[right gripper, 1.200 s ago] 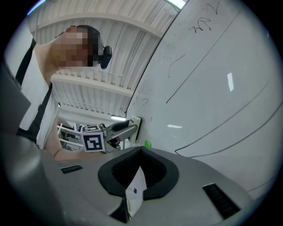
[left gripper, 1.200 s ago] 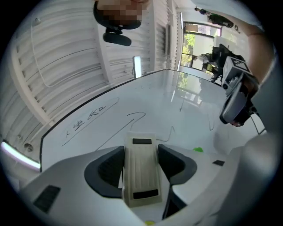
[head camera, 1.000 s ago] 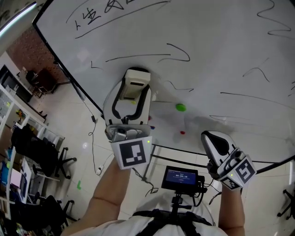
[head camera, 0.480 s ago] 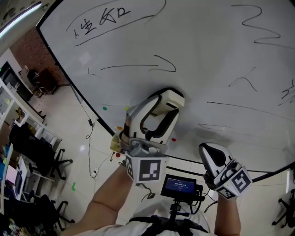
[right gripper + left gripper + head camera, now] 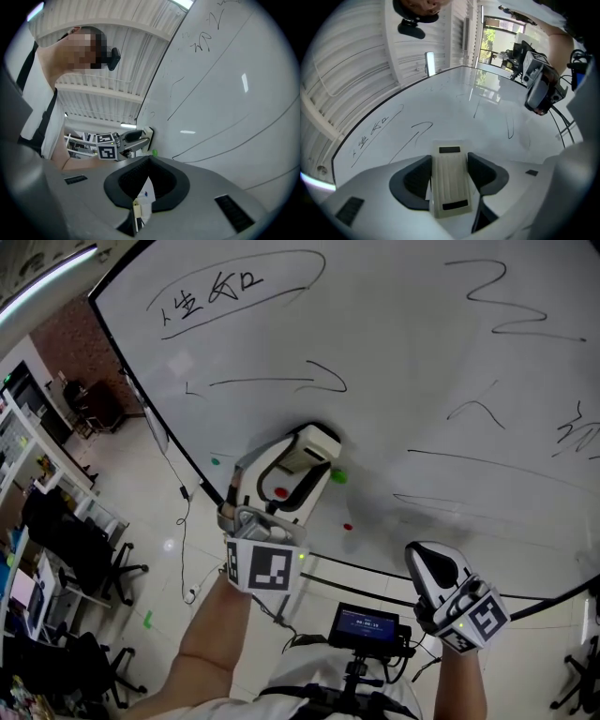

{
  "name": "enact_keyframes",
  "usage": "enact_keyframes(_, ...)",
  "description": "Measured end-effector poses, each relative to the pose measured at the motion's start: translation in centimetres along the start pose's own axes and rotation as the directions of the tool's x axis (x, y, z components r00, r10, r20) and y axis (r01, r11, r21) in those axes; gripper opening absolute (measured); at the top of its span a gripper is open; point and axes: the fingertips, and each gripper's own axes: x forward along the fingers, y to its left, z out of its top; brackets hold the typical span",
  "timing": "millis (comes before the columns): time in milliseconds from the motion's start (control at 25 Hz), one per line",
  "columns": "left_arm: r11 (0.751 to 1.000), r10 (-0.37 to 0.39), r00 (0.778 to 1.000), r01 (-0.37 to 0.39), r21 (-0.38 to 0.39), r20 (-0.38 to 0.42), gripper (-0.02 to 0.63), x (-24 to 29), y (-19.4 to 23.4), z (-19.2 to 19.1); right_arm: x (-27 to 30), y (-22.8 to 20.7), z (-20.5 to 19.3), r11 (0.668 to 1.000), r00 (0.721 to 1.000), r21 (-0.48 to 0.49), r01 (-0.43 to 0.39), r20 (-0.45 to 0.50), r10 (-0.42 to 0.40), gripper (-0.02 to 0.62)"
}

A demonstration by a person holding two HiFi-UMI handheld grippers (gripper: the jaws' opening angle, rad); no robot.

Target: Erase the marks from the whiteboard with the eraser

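The whiteboard [image 5: 422, 381] fills the head view and bears black marks: circled writing [image 5: 216, 292] at top left, a hooked line [image 5: 281, 381], a zigzag [image 5: 506, 306] and long strokes [image 5: 487, 465] at right. My left gripper [image 5: 305, 451] is shut on the cream eraser [image 5: 314, 439], which presses on the board below the hooked line. In the left gripper view the eraser [image 5: 450, 180] sits between both pads, facing the whiteboard [image 5: 454, 108]. My right gripper [image 5: 433, 563] hangs low at the right, shut and holding nothing; its jaws [image 5: 149, 159] meet at the tips.
A green magnet [image 5: 337, 476] and a red magnet [image 5: 348, 527] stick to the board beside the eraser. The board's black lower frame bar [image 5: 394, 570] runs under both grippers. A small screen [image 5: 368, 620] sits at my chest. Office chairs [image 5: 84, 549] and desks stand at left.
My left gripper swept the eraser down and to the right across the board, then back slightly left. A short squiggle below the hooked line no longer shows. The right gripper barely moved.
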Motion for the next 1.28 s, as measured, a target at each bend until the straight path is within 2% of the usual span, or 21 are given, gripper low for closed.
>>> enact_keyframes(160, 0.989, 0.093, 0.996, -0.093, -0.111, -0.010, 0.273, -0.2, 3.1, -1.3, -0.6, 0.0, 0.1, 1.000, 1.000, -0.002, 0.013, 0.003, -0.013, 0.011)
enact_keyframes(240, 0.986, 0.117, 0.993, -0.119, -0.118, -0.025, 0.269, -0.1, 3.3, -1.1, -0.8, 0.1, 0.1, 1.000, 1.000, -0.002, 0.018, 0.002, -0.018, 0.011)
enact_keyframes(320, 0.986, 0.129, 0.992, -0.129, -0.108, -0.008, 0.268, 0.2, 2.9, -0.1, -1.1, 0.2, 0.0, 1.000, 1.000, -0.002, 0.025, 0.000, -0.025, 0.011)
enact_keyframes(440, 0.992, 0.095, 0.994, -0.089, -0.094, 0.058, 0.268, 0.7, 1.3, 2.4, -1.5, -0.1, 0.0, 0.999, 0.999, -0.002, 0.044, 0.000, -0.044, 0.011)
enact_keyframes(560, 1.000, 0.013, 0.993, -0.013, -0.001, 0.115, 0.268, 1.2, -1.7, 4.8, -1.9, -0.4, -0.2, 0.998, 0.998, 0.003, 0.057, 0.001, -0.057, 0.011)
enact_keyframes(640, 0.999, -0.039, 0.990, 0.034, 0.033, 0.139, 0.268, 1.5, -3.4, 5.7, -2.0, -0.4, -0.3, 0.998, 0.998, 0.008, 0.059, 0.002, -0.059, 0.011)
enact_keyframes(840, 0.984, -0.169, 0.973, 0.174, -0.022, 0.157, 0.268, 1.3, -4.7, 5.2, -1.7, -0.2, -0.4, 0.999, 0.999, 0.006, 0.048, -0.005, -0.048, 0.011)
enact_keyframes(920, 0.976, -0.212, 0.967, 0.216, -0.015, 0.139, 0.268, 1.2, -4.6, 4.8, -1.4, -0.1, -0.6, 0.999, 0.999, 0.009, 0.040, -0.010, -0.040, 0.011)
enact_keyframes(1000, 0.974, -0.228, 0.968, 0.225, 0.035, 0.101, 0.268, 1.0, -4.6, 4.3, -0.9, 0.1, -0.7, 0.999, 0.999, 0.009, 0.033, -0.012, -0.033, 0.011)
enact_keyframes(1080, 0.976, -0.209, 0.976, 0.204, 0.080, 0.063, 0.268, 0.8, -4.3, 3.5, -0.3, 0.3, -0.7, 0.999, 0.999, 0.008, 0.033, -0.006, -0.033, 0.011)
enact_keyframes(1200, 0.983, -0.174, 0.983, 0.171, 0.059, 0.055, 0.268, 0.5, -3.2, 2.4, 0.8, 0.8, -0.5, 0.999, 0.999, 0.019, 0.031, 0.008, -0.031, 0.011)
enact_keyframes(1280, 0.983, -0.185, 0.978, 0.182, 0.031, 0.093, 0.268, 0.4, -2.6, 2.5, 1.6, 1.6, -1.1, 1.000, 1.000, 0.022, 0.009, -0.011, -0.009, 0.011)
